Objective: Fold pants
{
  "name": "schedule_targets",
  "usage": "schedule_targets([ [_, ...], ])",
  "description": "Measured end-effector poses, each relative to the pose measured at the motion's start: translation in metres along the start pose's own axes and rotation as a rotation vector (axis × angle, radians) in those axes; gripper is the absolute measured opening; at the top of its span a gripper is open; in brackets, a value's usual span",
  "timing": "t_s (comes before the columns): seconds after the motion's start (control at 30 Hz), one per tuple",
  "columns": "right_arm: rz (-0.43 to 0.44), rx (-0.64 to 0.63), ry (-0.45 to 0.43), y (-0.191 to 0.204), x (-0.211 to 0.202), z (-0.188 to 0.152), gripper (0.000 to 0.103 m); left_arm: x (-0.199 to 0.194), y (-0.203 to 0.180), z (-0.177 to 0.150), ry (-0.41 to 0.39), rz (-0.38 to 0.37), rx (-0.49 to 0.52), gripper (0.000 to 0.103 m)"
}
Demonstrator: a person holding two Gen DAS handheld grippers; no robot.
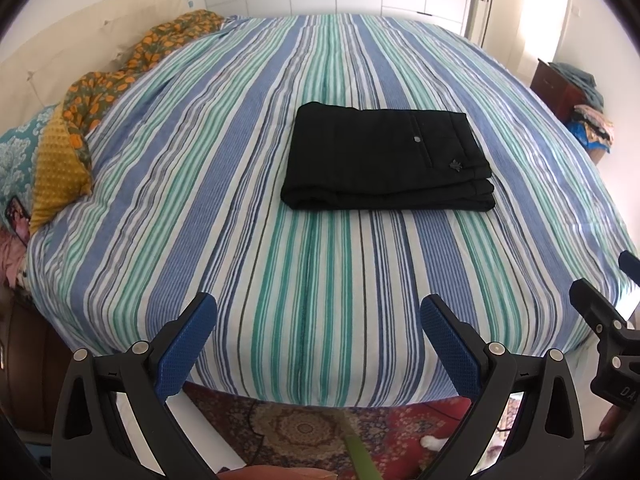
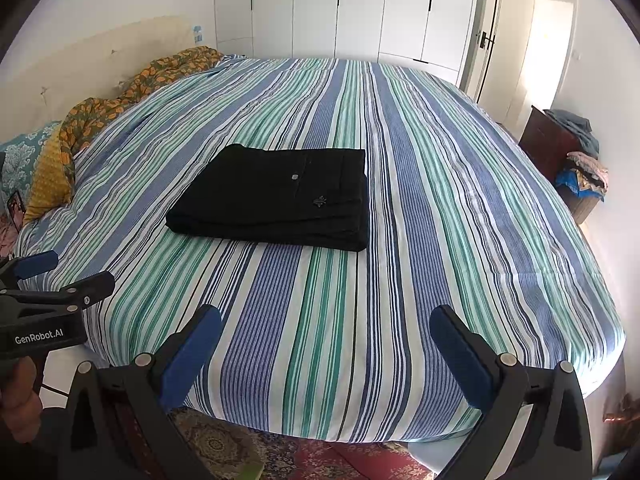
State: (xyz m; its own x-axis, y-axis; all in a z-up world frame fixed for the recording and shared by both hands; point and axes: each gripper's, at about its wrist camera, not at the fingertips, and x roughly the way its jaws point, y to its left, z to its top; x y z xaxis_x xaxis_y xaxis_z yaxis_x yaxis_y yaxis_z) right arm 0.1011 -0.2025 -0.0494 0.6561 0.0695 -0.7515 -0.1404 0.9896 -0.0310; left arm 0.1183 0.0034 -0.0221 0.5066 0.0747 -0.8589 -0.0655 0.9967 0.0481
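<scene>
Black pants (image 1: 386, 158) lie folded in a neat rectangular stack in the middle of the striped bed (image 1: 280, 280); a back-pocket button faces up. They also show in the right wrist view (image 2: 276, 198). My left gripper (image 1: 318, 312) is open and empty, held over the bed's near edge, well short of the pants. My right gripper (image 2: 326, 324) is open and empty too, over the near edge. Each gripper shows at the side of the other's view: the right one (image 1: 604, 312) and the left one (image 2: 52, 280).
Pillows and an orange-patterned blanket (image 1: 120, 80) are heaped at the left along the headboard. A wooden stand with piled clothes (image 2: 576, 160) is at the right. White wardrobe doors (image 2: 360, 8) stand behind the bed. A patterned rug (image 1: 304, 432) lies below.
</scene>
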Motion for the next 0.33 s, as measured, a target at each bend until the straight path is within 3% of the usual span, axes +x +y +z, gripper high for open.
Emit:
schedule_targets([
  [0.33,0.001,-0.002,0.011,-0.0007,0.0043,-0.0009,0.103,-0.0003,0.0011,-0.001,-0.001,0.002,-0.01,0.102],
])
